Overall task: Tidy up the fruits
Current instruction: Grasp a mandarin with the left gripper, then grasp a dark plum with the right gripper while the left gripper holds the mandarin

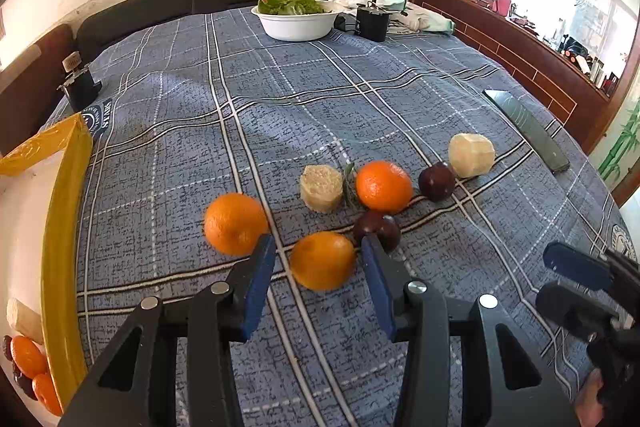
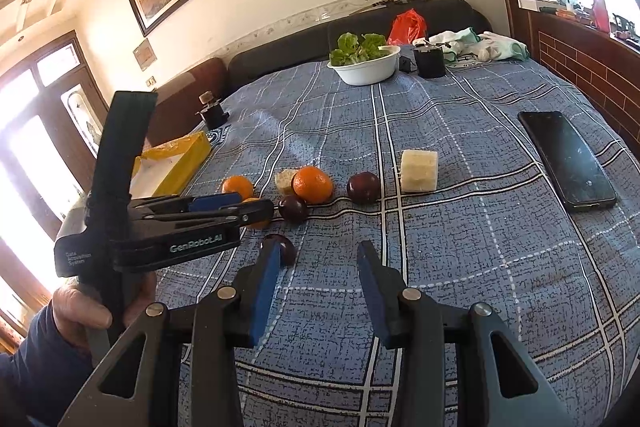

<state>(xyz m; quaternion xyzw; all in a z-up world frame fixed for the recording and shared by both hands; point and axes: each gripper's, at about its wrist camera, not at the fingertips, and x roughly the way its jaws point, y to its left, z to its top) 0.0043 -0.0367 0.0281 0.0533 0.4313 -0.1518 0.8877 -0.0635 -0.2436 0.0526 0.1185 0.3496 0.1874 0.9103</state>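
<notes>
On the blue plaid cloth lie three oranges, dark plums and two pale peeled fruit chunks. My left gripper is open, its fingers on either side of the nearest orange, not closed on it. Another orange lies to its left, a third behind, with plums and pale chunks. My right gripper is open and empty above the cloth, a plum by its left finger. The left gripper shows in the right wrist view.
A yellow-rimmed tray at the left holds oranges, plums and a pale piece. A black phone lies at the right. A white bowl of lettuce, a black jar and cloths stand at the far edge.
</notes>
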